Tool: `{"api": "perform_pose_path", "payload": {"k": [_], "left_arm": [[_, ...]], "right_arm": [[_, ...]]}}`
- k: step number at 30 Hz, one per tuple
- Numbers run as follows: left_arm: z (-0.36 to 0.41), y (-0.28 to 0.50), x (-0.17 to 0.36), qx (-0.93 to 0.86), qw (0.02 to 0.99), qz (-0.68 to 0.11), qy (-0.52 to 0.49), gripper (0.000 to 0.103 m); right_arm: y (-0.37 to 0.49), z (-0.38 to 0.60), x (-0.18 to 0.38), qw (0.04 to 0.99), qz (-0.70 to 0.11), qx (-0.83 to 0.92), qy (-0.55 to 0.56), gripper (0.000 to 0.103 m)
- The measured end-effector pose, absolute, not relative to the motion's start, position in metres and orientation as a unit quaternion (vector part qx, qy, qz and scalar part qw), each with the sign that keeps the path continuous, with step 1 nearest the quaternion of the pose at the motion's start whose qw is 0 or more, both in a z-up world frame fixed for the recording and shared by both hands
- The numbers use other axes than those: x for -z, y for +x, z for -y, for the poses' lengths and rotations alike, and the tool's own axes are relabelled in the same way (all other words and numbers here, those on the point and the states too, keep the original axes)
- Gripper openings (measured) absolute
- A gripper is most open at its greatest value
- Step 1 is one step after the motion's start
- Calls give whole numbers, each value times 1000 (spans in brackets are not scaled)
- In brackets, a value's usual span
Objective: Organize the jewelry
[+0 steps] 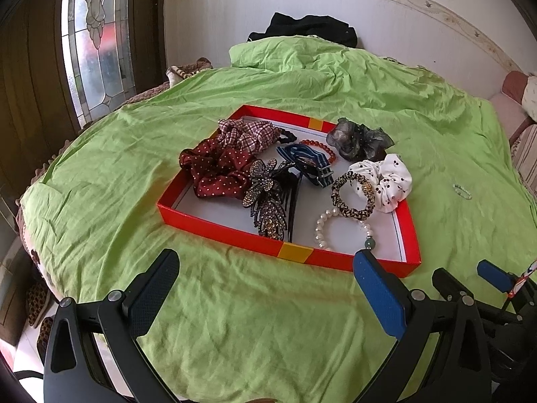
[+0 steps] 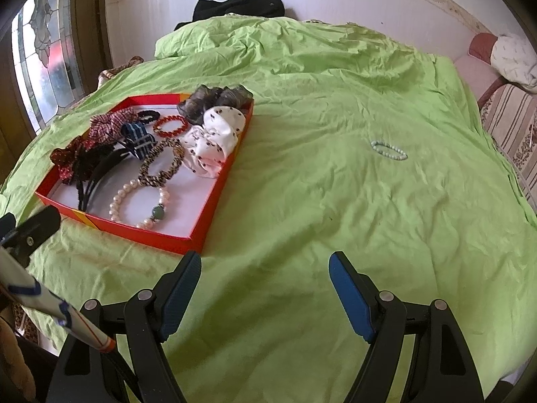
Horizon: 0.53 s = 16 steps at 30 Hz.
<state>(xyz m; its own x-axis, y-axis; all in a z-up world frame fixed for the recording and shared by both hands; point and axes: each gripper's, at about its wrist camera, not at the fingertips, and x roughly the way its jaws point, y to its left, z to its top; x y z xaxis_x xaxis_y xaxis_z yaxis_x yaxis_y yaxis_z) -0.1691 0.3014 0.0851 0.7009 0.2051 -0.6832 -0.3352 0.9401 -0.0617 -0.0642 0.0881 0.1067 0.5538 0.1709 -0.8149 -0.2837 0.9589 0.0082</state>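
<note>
both tongs (image 1: 266,280) (image 2: 265,277) spread, empty; green bracelet (image 2: 389,150) on sheet (long axis left-right), apart from tray (image 2: 214,194).

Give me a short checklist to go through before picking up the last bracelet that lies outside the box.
1. Pale bead bracelet lies alone on the green sheet: ok.
2. Right hand-held gripper open, nothing held: ok.
3. Left hand-held gripper open, nothing held: ok.
4. Nothing lies between the right one and the bracelet: ok.
5. Red box has bare floor near the pearl bracelet: ok.
6. Bracelet clasp or elastic condition: cannot tell.
</note>
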Motion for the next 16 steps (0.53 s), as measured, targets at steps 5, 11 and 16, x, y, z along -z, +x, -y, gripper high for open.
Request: {"api": "perform_pose_path", "payload": {"k": [5,11,16], "left_arm": [[-302,-170,-86,-152,917,-357,-89,103],[-306,-172,-86,-159,917,-354,-91,103],[-306,-176,-91,-175,918,-346,-86,103]], "right_arm": [[-68,-95,-110,880,-449,-140,-69,84],[-71,-96,-110,877,-452,-144,-70,84],[-73,-94,-112,878,-451,-147,-67,84]]}}
